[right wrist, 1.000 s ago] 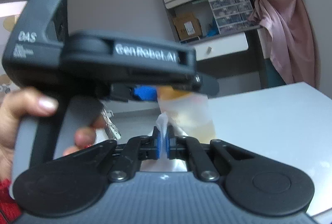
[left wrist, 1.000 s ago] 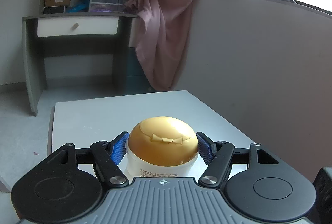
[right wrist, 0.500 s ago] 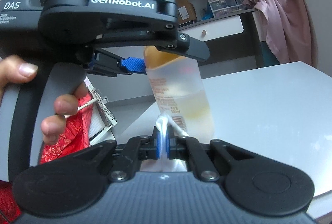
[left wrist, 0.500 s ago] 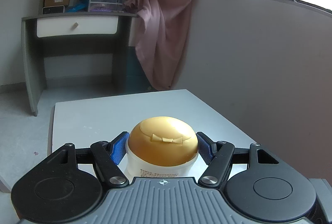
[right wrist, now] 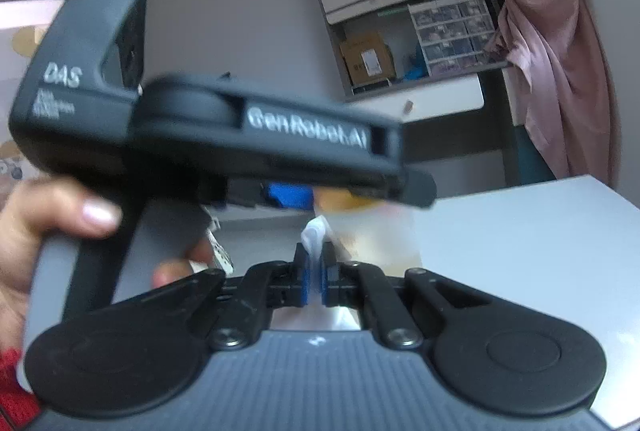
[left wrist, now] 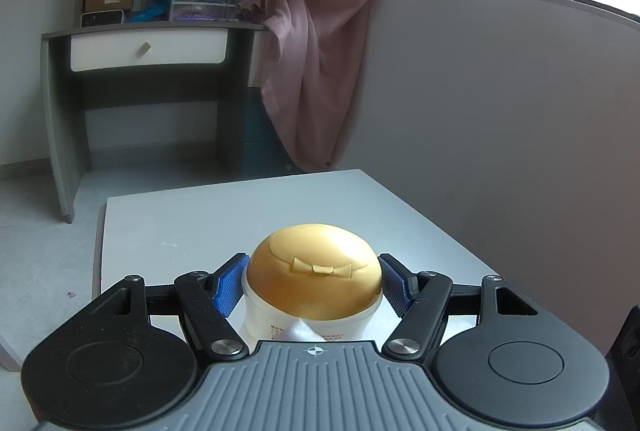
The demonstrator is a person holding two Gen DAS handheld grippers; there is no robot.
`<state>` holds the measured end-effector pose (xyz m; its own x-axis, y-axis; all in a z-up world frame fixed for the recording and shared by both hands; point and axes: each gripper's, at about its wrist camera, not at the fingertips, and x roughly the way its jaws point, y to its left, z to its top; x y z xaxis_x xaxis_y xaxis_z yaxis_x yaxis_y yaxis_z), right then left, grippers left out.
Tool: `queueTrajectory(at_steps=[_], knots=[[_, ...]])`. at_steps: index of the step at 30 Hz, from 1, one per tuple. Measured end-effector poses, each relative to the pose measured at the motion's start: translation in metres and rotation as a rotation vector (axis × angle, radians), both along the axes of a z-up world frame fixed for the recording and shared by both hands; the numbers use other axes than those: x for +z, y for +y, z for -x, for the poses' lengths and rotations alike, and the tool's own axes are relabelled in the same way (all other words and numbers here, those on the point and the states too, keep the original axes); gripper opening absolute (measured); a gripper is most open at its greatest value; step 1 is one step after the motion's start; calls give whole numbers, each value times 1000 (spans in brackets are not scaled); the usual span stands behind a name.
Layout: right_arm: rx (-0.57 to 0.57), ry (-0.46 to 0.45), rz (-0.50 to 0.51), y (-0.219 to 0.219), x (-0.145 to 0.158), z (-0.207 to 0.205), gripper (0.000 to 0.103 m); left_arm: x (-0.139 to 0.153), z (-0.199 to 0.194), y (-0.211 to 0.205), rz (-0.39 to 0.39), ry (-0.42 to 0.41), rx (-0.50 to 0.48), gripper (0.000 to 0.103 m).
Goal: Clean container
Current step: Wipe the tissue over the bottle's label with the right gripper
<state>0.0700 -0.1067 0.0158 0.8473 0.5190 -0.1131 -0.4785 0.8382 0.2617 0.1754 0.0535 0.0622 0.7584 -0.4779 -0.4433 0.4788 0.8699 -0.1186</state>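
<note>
My left gripper (left wrist: 312, 281) is shut on a white translucent bottle (left wrist: 308, 325) with a gold dome cap (left wrist: 314, 281), blue pads against its sides just under the cap. In the right wrist view the left gripper's black body (right wrist: 224, 135) crosses the frame, and the bottle (right wrist: 384, 231) stands blurred behind it. My right gripper (right wrist: 315, 273) is shut on a white tissue (right wrist: 314, 235), whose tip is at the bottle's side. A bit of the tissue (left wrist: 300, 331) shows against the bottle's front in the left wrist view.
The bottle is over a white table (left wrist: 200, 223) set against a grey wall (left wrist: 500, 111). A grey desk with a drawer (left wrist: 148, 49) and shelves stands across the floor, with a pink curtain (left wrist: 316, 71) beside it. A hand (right wrist: 48, 223) holds the left gripper's handle.
The right gripper with the tissue has moved up the bottle's side after being lower half a second ago. The tissue now shows at the bottle's front in the left wrist view. The left gripper is still.
</note>
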Motion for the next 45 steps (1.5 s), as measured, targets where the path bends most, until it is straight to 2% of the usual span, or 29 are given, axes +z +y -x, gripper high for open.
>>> queueTrajectory(at_steps=[7,18,24,35,45], knots=[[10,7,0,-1,-6,-7,5,-2,-1,1,4,10,-2,70],[9,91,63,2,-34,-14,5,-5,-4,-1,3,13,-1,70],[-6,70,88,7,-31,-13,5,-3,-5,-1,1,20,1,70],[-8,-49,50,4,2,-8,5,-3,-5,0,0,23,-4,70],[8,-24,45,3,-6,-11,4,-2,-7,1,-2,26,-4,70]])
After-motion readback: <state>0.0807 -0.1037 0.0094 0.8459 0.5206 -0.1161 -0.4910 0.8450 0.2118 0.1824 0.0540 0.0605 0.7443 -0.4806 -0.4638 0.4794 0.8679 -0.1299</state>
